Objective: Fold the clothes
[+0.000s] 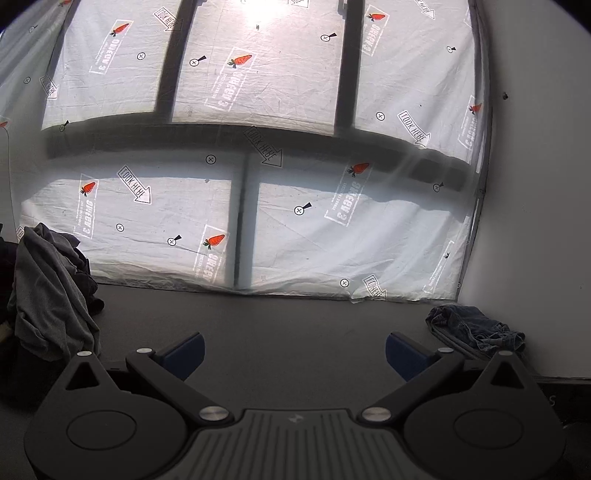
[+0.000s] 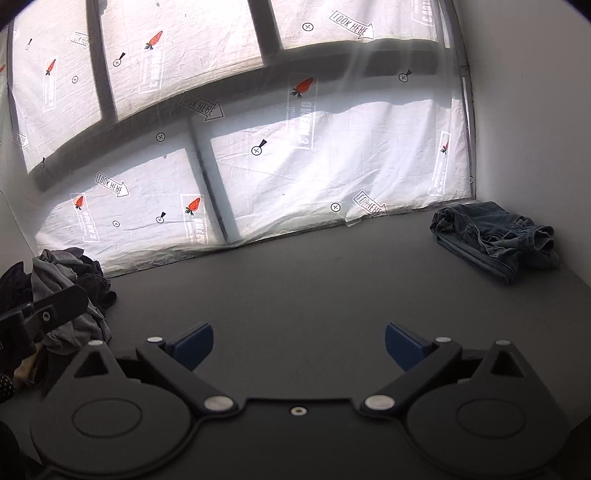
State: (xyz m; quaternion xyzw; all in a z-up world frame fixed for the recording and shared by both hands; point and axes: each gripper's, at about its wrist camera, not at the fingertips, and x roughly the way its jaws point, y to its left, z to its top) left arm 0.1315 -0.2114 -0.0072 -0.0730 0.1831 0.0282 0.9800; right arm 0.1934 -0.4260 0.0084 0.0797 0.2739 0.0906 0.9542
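This is looking like a data-recording room, not a lived-in home. A printed plastic sheet (image 1: 295, 206) is covering the window (image 2: 207, 147), showing carrots, arrows and crosshair marks. A plain grey table (image 2: 314, 288) is sitting against bare white walls (image 1: 535, 184), carrying a heap of clothes (image 1: 51, 291) and crumpled jeans (image 2: 495, 236).

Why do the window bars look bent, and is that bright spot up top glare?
Left wrist view: the fisheye lens bows the window bars, and yes, sunlight blows out a patch of the printed sheet. Right wrist view: same bending; backlight leaves the grey table and denim bundle dim.
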